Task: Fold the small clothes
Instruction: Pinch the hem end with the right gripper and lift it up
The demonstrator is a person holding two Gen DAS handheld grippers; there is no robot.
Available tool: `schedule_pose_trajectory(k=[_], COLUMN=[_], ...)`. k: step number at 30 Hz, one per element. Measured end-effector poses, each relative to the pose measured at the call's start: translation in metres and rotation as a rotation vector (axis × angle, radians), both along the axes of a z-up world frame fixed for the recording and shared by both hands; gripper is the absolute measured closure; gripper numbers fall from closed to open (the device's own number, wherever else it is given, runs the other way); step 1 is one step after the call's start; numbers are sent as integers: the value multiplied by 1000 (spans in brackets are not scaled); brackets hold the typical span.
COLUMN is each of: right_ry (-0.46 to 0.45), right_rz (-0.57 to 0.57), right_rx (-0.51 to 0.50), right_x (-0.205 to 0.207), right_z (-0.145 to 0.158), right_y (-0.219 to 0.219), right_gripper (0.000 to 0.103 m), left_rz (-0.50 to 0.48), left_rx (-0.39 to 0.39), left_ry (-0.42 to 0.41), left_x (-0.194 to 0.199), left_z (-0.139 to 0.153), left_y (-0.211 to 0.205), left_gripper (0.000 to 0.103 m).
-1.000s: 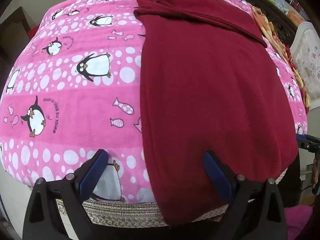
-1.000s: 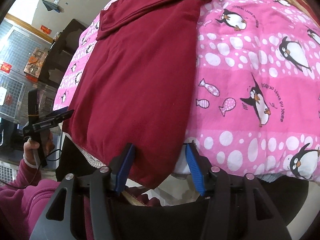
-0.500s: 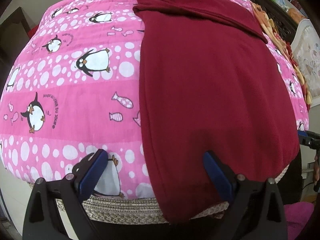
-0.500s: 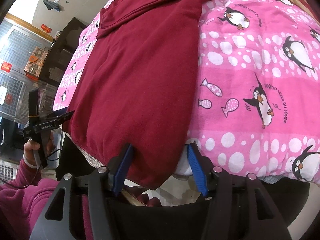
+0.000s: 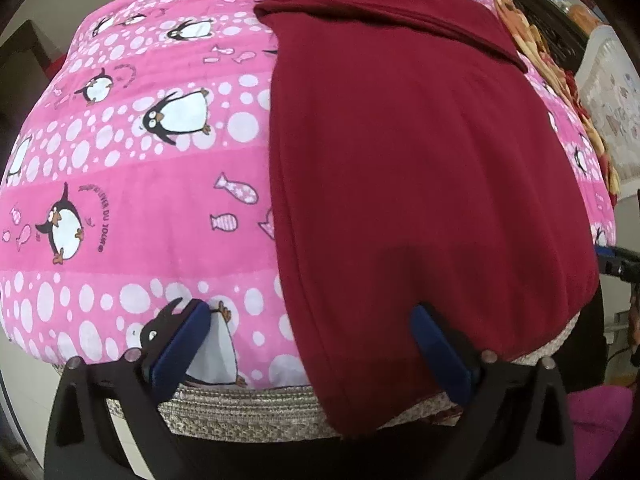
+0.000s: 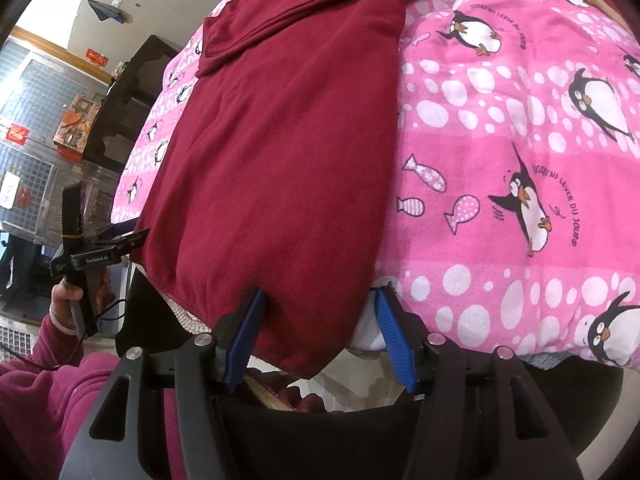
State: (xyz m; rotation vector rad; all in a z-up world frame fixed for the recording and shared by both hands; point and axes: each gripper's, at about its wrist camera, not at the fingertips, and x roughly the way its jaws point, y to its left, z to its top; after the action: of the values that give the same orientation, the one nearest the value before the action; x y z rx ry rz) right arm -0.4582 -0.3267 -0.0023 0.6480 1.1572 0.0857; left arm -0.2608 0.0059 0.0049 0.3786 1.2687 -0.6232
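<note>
A: Where's the garment rn?

B: Dark red sweatshirt [image 5: 420,168] lies flat on the pink penguin blanket [image 5: 132,184], lengthwise from near edge to far. Sleeves folded across the chest at the far end. Hem hangs over the near edge of the bed, covering part of a woven mat [image 5: 240,412] that peeks out under the blanket.

A: Left claw?

B: Left claw [image 5: 308,344] is wide apart, holding nothing. Sits at the near edge; the sweatshirt's left side seam runs between its fingers. Left pad [image 5: 180,344] is over blanket, right pad [image 5: 436,352] over red fabric.

A: Right one?

B: Right claw [image 6: 316,336] is also spread, not clamped. Straddles the hem's right corner at the near edge: one blue pad [image 6: 244,336] against the red cloth, the other [image 6: 394,340] just off the garment by the blanket edge. Can't tell if the pads actually touch the fabric.

A: Any bins, baskets w/ stuff in them?

B: White lattice basket-like thing [image 5: 612,108] off the bed's right side; contents not visible. A mixed pile of orange and red cloth [image 5: 536,52] runs along the far right edge of the bed.

A: The person?

B: Magenta sleeve [image 6: 48,392] and a hand [image 6: 76,292] gripping the left claw's handle, seen from the right wrist cam, beside the hem's left corner.
</note>
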Motion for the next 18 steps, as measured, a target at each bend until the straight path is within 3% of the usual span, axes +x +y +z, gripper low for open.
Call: schedule_pose_trajectory(k=[10,16,18], right_ry=[-12,-76,-92], right_rz=[30,43,55], right_rx=[47,50,18], right_x=[-1,-5,-5], right_z=[-3,2,8], right_y=[8,10,12], right_gripper=[69,103,103], left_rz=[4,-6,-36], left_rx=[5,-35,-40], left_ry=[18,26,2], left_x=[-2,5,5], left_z=[-3,0,4], left_y=[-7,-6,-5], left_gripper=[0,3,20])
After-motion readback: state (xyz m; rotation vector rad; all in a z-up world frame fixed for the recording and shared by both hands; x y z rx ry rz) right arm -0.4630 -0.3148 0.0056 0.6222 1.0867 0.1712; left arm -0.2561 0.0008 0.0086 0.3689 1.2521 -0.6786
